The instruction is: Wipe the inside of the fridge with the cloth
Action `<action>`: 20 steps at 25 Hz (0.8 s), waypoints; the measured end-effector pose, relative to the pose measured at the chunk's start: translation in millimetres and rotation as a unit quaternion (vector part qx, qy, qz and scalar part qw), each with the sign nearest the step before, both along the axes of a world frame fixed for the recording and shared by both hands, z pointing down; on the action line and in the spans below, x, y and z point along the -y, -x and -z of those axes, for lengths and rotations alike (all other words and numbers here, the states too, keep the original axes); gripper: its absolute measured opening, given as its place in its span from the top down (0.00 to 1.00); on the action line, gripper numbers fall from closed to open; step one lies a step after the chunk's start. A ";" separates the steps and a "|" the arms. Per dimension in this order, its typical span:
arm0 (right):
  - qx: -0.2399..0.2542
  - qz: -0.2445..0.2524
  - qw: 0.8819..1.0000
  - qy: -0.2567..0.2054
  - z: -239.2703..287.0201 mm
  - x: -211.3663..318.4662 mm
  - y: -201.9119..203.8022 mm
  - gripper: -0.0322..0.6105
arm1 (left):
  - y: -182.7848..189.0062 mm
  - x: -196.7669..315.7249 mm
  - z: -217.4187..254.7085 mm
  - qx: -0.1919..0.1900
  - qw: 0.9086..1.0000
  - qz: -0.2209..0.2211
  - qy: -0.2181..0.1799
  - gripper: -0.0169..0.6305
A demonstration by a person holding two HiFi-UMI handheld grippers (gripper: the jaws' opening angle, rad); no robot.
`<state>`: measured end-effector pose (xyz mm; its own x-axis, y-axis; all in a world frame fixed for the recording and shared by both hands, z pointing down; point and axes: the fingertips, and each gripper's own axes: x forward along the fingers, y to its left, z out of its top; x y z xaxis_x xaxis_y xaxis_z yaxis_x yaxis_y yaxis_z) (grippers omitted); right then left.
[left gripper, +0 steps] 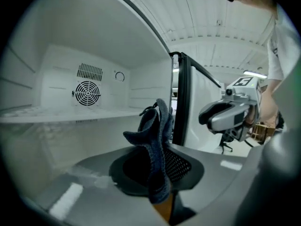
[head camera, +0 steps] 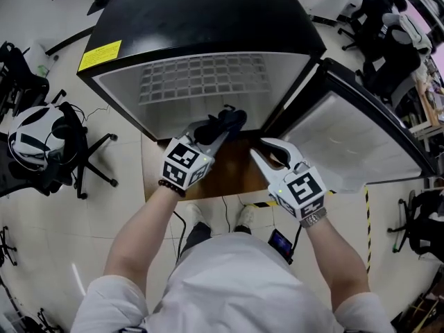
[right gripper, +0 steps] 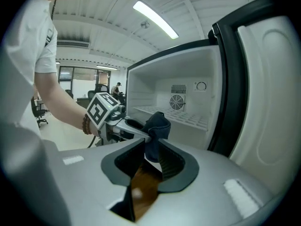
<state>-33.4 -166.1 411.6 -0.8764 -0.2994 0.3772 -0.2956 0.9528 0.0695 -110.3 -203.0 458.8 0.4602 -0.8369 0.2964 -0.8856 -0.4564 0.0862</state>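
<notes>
The left tongs (head camera: 218, 135) are clamping a dark blue, nubbly cloth (head camera: 226, 121), which is bunching up crumpled and floppy above them at the open fridge's (head camera: 208, 19) mouth. The right tongs (head camera: 268, 152) are standing apart just beside it, gripping nothing.

The left forearm (head camera: 139, 234) and right forearm (head camera: 343, 252) both reach forward from the body, and each hand carries a claw. The left claw (head camera: 216, 134) points ahead and slightly down. Its jaws are clamped on the dark cloth (head camera: 229, 118), which bunches up above them. The right claw (head camera: 258, 147) sits just beside it, angled inward, its jaws parted and pinching nothing.
</notes>
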 end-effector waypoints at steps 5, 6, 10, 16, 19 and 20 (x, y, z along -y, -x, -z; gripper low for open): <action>-0.002 -0.031 0.999 -0.010 1.7 12.8 1.3 0.85 | 4.8 32.6 -21.1 0.019 0.997 0.071 0.010 0.86; -0.002 -0.036 0.999 -0.012 2.5 15.0 2.4 0.87 | 5.5 39.2 -24.9 0.020 0.996 0.083 0.011 0.86; 0.000 -0.043 0.999 -0.016 4.2 17.5 6.7 0.95 | 8.5 62.3 -41.0 0.026 0.991 0.128 0.023 0.86; -0.006 -0.025 1.000 -0.010 -5.3 13.1 8.9 0.95 | 9.0 93.9 -61.1 0.011 0.984 0.175 0.038 0.86; -0.009 -0.013 1.000 -0.008 -10.0 10.7 9.1 0.95 | 10.6 109.2 -70.5 0.005 0.980 0.193 0.044 0.86; -0.011 -0.007 1.000 -0.010 -11.7 10.3 8.7 0.95 | 11.5 114.1 -72.9 0.004 0.979 0.199 0.045 0.86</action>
